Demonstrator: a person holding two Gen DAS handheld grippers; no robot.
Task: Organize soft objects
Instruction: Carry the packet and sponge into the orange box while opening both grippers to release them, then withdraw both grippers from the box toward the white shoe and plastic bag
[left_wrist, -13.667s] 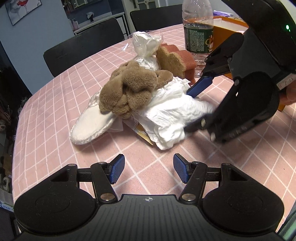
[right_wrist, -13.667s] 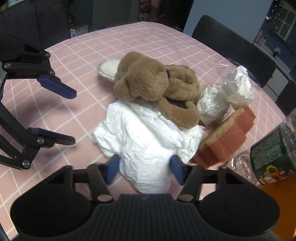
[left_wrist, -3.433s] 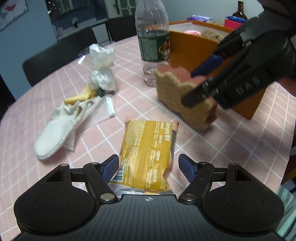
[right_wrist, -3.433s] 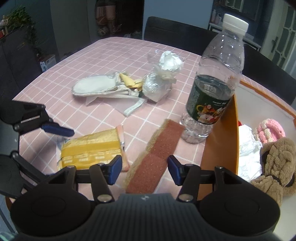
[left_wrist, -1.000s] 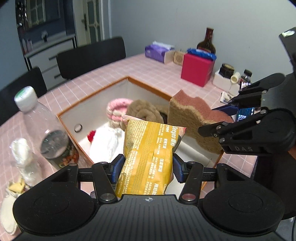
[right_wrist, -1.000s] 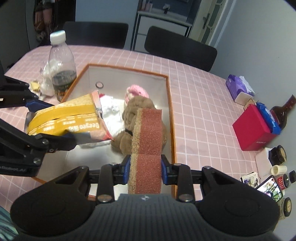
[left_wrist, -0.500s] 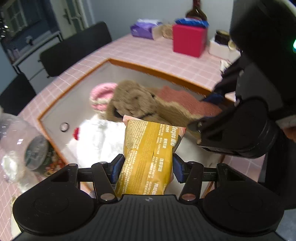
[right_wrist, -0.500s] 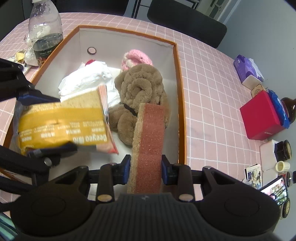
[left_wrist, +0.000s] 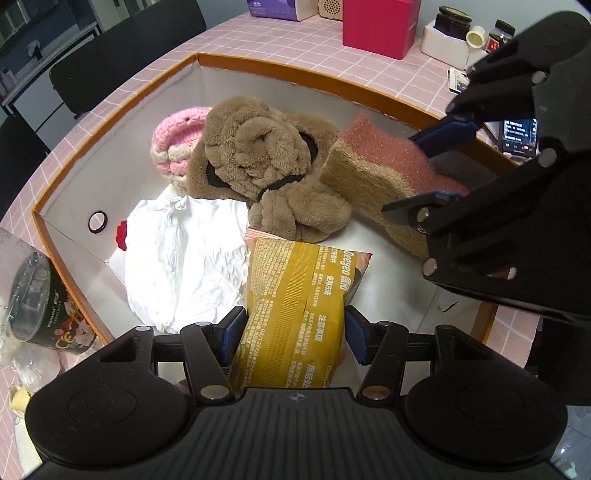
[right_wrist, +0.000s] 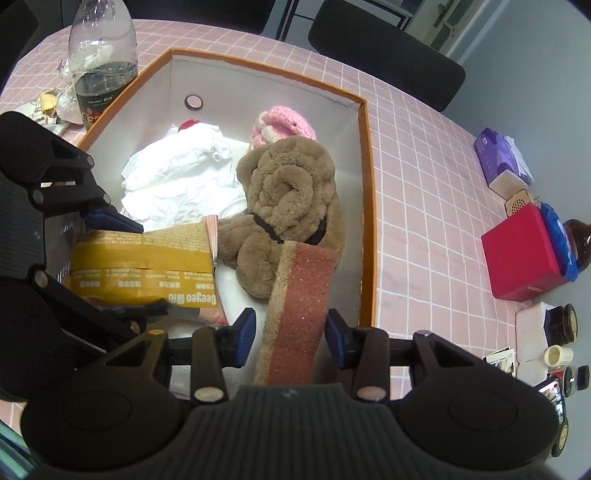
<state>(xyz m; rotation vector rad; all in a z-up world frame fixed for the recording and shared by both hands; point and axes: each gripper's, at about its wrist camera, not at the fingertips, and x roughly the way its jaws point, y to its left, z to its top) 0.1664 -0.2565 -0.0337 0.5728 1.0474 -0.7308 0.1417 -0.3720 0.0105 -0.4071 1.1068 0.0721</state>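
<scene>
Sponge (right_wrist: 299, 314), one only, brown-red and tan, standing on edge between right gripper (right_wrist: 291, 332) fingers, pads spread just clear of both faces, so released; far end tipped against plush toy (right_wrist: 291, 199). Yellow packet (left_wrist: 295, 314), also one, clamped between left gripper (left_wrist: 291, 332) fingers, sticking out forward past the tips. Beyond both sets of fingertips, one orange box (left_wrist: 295, 75) with white inside, holding one brown plush toy, one white crumpled cloth (left_wrist: 184, 254), one pink knitted piece (left_wrist: 173, 147). Both grippers angled steeply down over the box's near end, side by side, left gripper's fingers (right_wrist: 110, 218) just left of the sponge. Outside the box, left of the fingers, one plastic bottle (right_wrist: 103, 55) on pink checked tablecloth (right_wrist: 424, 177).
</scene>
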